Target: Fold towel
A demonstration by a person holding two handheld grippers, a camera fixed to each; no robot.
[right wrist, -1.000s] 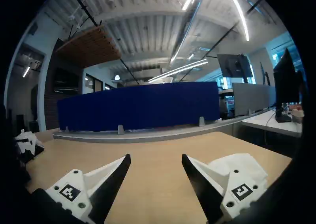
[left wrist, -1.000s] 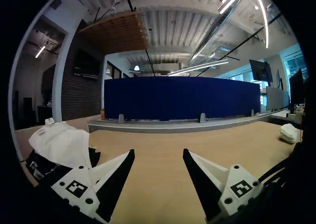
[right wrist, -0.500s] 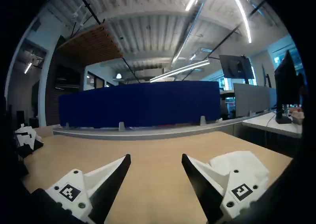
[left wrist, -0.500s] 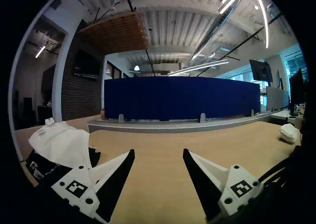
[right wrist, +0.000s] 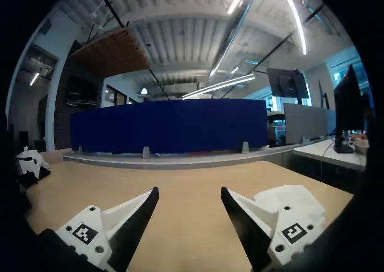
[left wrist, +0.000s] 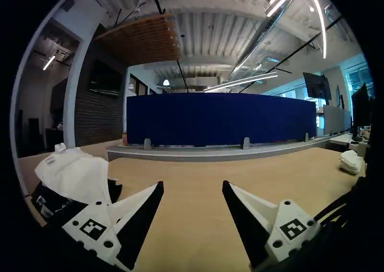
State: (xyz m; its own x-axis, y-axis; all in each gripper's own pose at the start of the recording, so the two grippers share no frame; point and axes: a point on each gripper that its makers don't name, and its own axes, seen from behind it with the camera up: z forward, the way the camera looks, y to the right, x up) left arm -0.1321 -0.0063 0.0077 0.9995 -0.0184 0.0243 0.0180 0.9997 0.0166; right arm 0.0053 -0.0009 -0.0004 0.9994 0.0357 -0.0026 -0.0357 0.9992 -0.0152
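hovering w/ my left gripper (left wrist: 192, 183) & right gripper (right wrist: 189, 189), fingers spread, empty. towel (left wrist: 77, 176) lies crumpled at counter (left wrist: 201, 176) edge, just beside left fingers; looks soft, light, floppy, so i'd pinch a corner, not the bulk.

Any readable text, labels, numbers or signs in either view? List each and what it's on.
No readable words or numbers in either view.
Black-and-white square marker on a finger of the left gripper: a pattern, no letters.
Matching marker on a finger of the right gripper: a pattern too.
Small tag on the white towel: too small to read.
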